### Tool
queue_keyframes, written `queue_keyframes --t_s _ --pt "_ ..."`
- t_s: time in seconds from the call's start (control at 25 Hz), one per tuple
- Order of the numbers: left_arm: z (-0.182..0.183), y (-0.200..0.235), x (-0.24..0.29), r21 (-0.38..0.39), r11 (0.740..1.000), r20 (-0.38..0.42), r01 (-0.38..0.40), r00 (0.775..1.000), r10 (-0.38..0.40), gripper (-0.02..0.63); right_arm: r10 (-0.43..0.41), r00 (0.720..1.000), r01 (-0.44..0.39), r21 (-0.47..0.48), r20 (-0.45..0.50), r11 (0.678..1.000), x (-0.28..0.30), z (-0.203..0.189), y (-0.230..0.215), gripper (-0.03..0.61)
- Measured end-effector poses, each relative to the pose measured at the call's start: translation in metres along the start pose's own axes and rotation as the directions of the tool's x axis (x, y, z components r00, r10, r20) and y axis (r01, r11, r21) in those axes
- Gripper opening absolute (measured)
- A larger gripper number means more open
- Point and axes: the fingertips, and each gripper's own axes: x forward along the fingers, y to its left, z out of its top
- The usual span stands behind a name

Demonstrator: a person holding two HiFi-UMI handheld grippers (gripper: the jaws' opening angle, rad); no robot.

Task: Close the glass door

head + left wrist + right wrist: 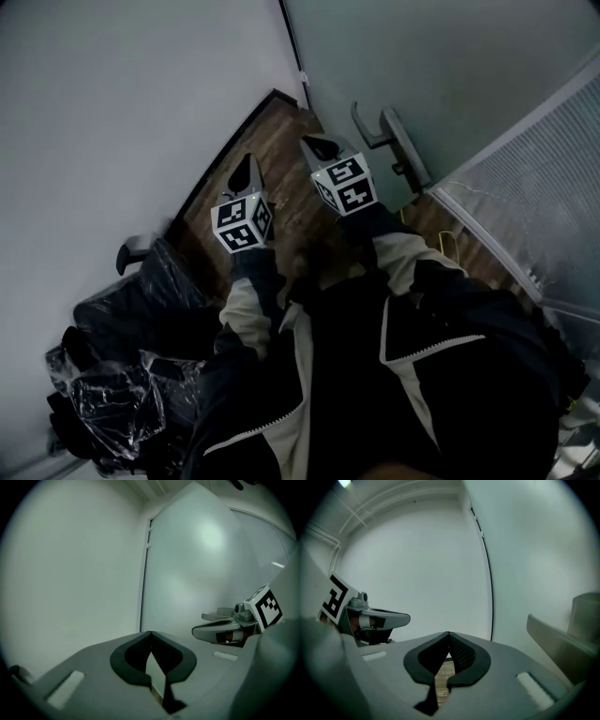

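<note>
The frosted glass door (441,66) stands ahead on the right, and its grey lever handle (386,139) juts out just right of my right gripper (316,143). My left gripper (247,164) hovers beside it over the wooden floor, a little farther from the door. Both point toward the corner where the door's dark edge (145,573) meets the white wall. Seen from the left gripper view, my left gripper (150,633) is shut and empty. My right gripper (448,633) is likewise shut with nothing in it. The handle (557,641) shows at the right of the right gripper view, untouched.
A white wall (122,103) fills the left side, with a dark skirting strip (225,150) along the wooden floor (291,202). A black chair with crinkled plastic (117,394) sits at the lower left. A striped frosted panel (544,178) stands at the right.
</note>
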Motion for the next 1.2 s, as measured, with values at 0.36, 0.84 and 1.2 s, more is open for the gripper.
queue_keyframes --t_s 0.36,0.84,1.2 --pt "0.023 -0.022 0.112 0.072 0.922 -0.021 0.382 0.924 -0.381 0.005 -0.333 0.943 0.333 0.029 0.017 0.943 0.018 0.015 -0.054 0.005" --pt "0.016 -0.149 0.111 0.150 0.612 -0.096 0.776 0.628 -0.773 0.005 -0.716 0.698 0.709 0.127 0.013 0.693 -0.099 0.004 -0.071 0.005" --pt "0.021 -0.181 0.098 0.145 0.540 -0.107 0.829 0.556 -0.824 0.005 -0.798 0.603 0.798 0.045 -0.019 0.601 -0.142 0.006 -0.080 0.005"
